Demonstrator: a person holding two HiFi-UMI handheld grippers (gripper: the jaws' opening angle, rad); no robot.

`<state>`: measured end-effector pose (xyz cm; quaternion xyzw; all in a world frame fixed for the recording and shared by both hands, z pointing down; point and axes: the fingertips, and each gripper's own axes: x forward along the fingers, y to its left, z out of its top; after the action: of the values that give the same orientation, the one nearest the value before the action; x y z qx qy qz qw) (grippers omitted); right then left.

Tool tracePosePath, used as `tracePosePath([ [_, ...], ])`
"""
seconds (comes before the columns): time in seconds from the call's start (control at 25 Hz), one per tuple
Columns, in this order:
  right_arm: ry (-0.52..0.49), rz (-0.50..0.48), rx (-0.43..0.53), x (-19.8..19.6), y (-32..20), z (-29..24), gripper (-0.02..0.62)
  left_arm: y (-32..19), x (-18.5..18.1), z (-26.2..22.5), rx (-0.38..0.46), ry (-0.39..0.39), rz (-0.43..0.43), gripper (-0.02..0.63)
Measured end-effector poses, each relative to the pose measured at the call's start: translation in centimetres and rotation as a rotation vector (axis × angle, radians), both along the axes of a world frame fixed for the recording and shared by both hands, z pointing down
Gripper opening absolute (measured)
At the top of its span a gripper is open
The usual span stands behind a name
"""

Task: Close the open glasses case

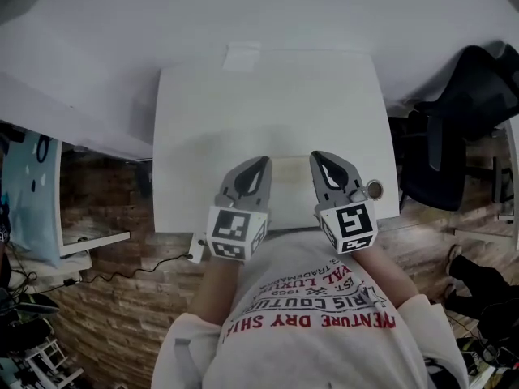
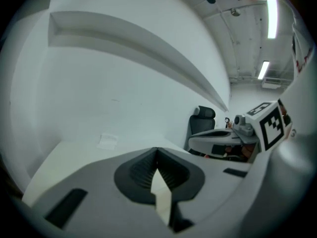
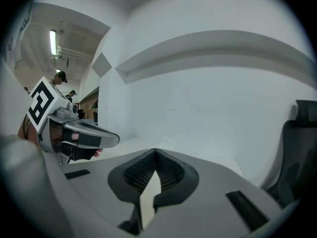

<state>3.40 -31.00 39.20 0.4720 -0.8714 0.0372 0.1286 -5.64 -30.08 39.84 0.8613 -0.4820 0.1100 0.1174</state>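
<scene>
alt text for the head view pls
The left gripper and right gripper hover side by side, jaws shut, over the near edge of a white table. A faint pale object lies between them, unidentifiable; a black office chair stands at right.

The left gripper (image 1: pixel 259 167) and right gripper (image 1: pixel 320 160) sit side by side over the table's (image 1: pixel 268 104) near edge, a chair (image 1: pixel 454 128) to its right.

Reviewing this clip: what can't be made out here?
- Head view: pale patch between left gripper and right gripper, washed out on the white table; glasses case or not, open or shut, unclear.
- Both gripper views: gripper bodies hide the tabletop beneath.
- Head view: paper slip, too small to read.
</scene>
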Motion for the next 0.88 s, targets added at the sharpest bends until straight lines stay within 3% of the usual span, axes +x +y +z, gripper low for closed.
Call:
tracePosePath([
  [0.28,0.026,-0.059,0.084,-0.9,0.3,-3.2,0.011,-0.3,0.3,-5.2,0.152,0.02,0.013,0.003],
  [0.88,-0.049,-0.023,-0.034,-0.9,0.0,-1.6,0.011,-0.3,-1.1,-3.9,0.116,0.044,-0.015,0.003],
])
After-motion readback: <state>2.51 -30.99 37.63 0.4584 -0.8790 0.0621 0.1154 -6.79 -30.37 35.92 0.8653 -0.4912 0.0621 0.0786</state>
